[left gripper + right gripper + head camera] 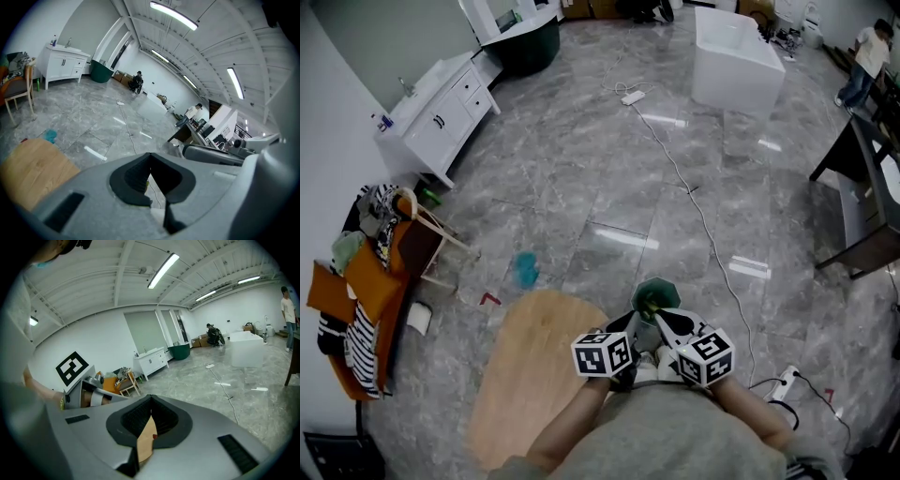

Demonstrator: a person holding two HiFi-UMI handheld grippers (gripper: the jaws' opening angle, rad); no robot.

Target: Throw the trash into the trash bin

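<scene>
Head view: my left gripper [630,330] and right gripper [675,330] meet tip to tip past the wooden counter [534,375]. A dark green thing [656,292] lies just beyond, possibly the bin.

Left gripper view: the jaws are pressed together, and I cannot make out anything held.

Right gripper view: the jaws pinch a brown paper scrap [146,439].

I judge this to be the carry; next I need to get over the bin's mouth and release.

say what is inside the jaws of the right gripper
A flat brown piece of card is pinched in the shut jaws of the right gripper. Its lower end is covered by the gripper's grey body.
</scene>
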